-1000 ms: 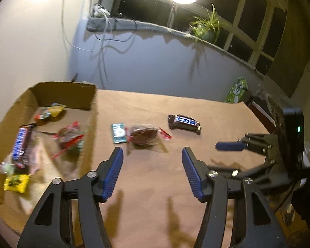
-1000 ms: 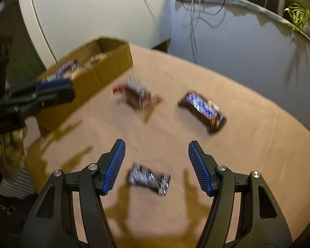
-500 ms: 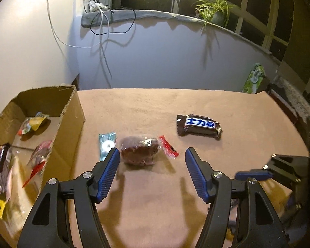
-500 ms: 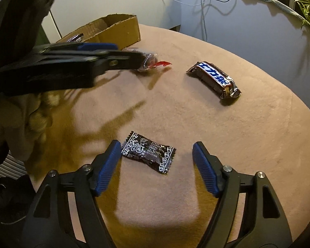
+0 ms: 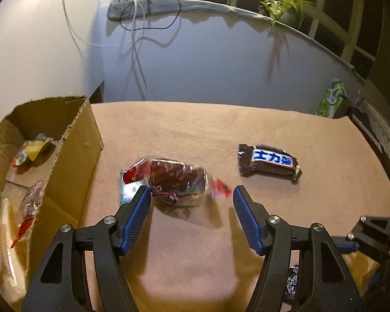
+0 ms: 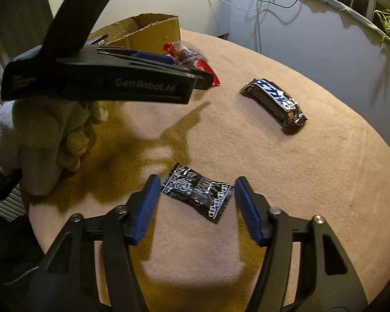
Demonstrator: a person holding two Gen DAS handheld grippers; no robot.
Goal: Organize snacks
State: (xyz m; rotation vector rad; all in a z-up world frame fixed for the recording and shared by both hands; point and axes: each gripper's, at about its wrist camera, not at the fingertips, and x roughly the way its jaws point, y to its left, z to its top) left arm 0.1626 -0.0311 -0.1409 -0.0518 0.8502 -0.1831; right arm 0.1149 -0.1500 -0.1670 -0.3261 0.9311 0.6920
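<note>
My left gripper (image 5: 191,195) is open, its fingertips on either side of a clear-wrapped brown pastry with red ends (image 5: 178,181) on the tan table. A small teal packet (image 5: 128,193) lies under the pastry's left end. A brown chocolate bar with a blue and white label (image 5: 270,161) lies to the right. My right gripper (image 6: 196,191) is open around a small black-and-white candy packet (image 6: 199,192). The chocolate bar (image 6: 274,101) lies beyond it. The left gripper (image 6: 98,76) crosses the right wrist view at upper left, over the pastry (image 6: 188,54).
An open cardboard box (image 5: 72,140) stands at the table's left edge and holds several wrapped snacks (image 5: 32,150). It also shows in the right wrist view (image 6: 153,30). A gloved hand (image 6: 46,140) holds the left gripper. A green packet (image 5: 331,98) leans at the far right. The table edge curves near the right gripper.
My left gripper has moved forward and down, so the pastry now sits between its fingertips. My right gripper has moved in around the black candy packet.
</note>
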